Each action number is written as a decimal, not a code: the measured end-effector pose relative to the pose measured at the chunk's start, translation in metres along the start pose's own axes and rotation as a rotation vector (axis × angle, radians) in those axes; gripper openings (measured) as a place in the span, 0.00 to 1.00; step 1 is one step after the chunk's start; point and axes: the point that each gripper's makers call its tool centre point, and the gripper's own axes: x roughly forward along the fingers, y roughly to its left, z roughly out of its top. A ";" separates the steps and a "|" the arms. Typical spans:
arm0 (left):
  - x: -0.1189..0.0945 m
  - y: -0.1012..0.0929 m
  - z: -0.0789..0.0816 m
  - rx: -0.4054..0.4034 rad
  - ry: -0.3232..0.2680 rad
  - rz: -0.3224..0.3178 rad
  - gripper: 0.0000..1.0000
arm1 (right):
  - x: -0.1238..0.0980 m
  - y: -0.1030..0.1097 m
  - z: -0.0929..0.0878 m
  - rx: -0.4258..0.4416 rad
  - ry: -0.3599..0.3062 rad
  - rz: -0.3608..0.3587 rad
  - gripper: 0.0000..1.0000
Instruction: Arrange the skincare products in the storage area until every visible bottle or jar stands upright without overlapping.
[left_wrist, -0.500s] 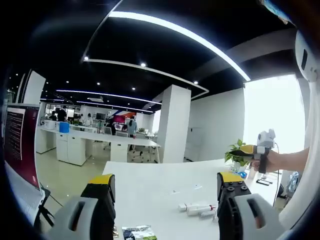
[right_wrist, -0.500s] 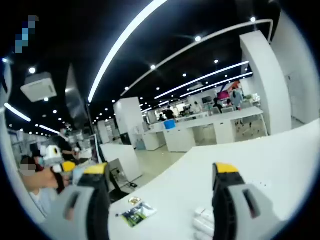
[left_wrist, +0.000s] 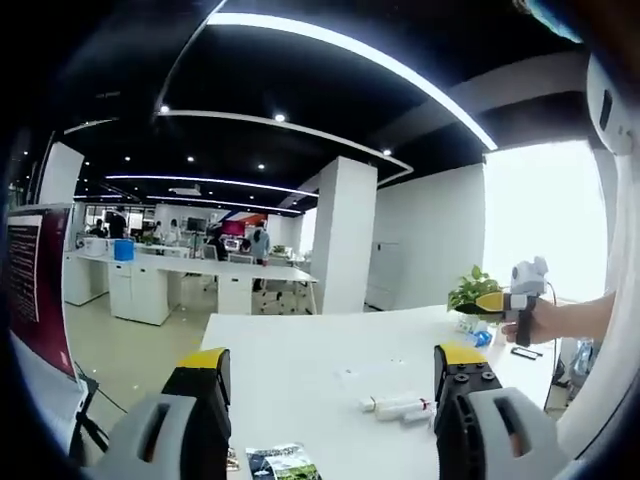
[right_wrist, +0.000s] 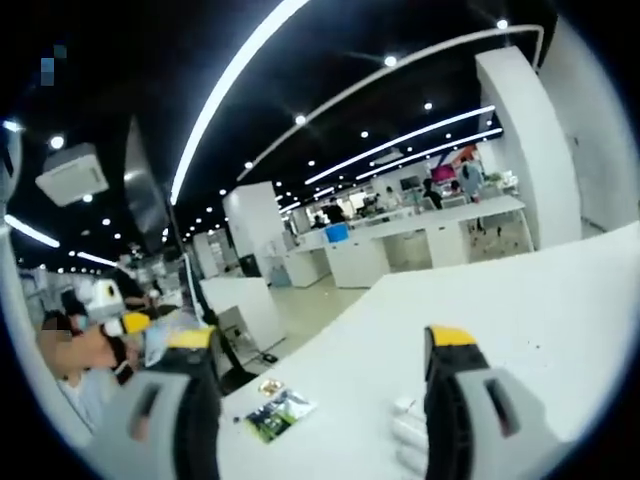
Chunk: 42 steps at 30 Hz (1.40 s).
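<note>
Several white skincare tubes (left_wrist: 395, 405) lie on their sides, bunched together, on the white table (left_wrist: 300, 370). In the right gripper view the same tubes (right_wrist: 410, 428) lie low, beside my right jaw. My left gripper (left_wrist: 332, 357) is open, held above the table's near edge with nothing between its jaws. My right gripper (right_wrist: 321, 338) is open too, and empty. The right gripper (left_wrist: 495, 300) also shows in the left gripper view, held up in a hand at the far right. The left gripper (right_wrist: 125, 322) appears at the left of the right gripper view.
A dark green sachet (left_wrist: 285, 463) lies near the table's front edge; it shows as sachet (right_wrist: 277, 414) with a small packet (right_wrist: 268, 386) beside it. A potted plant (left_wrist: 475, 290) and small items stand at the table's far right. Office desks and people are behind.
Both cameras have shifted a little, so the table and tubes sit slightly differently in view. The tubes and sachet have not moved. Both grippers stay open.
</note>
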 end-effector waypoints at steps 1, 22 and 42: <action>0.004 -0.003 0.000 -0.007 0.001 -0.004 0.86 | -0.002 -0.005 -0.001 0.004 0.007 -0.007 0.81; -0.029 0.016 0.004 -0.003 -0.021 0.157 0.86 | 0.062 -0.119 -0.066 -0.164 0.352 -0.054 0.64; -0.054 0.029 0.005 0.006 -0.004 0.248 0.86 | 0.126 -0.165 -0.103 -0.402 0.634 0.028 0.60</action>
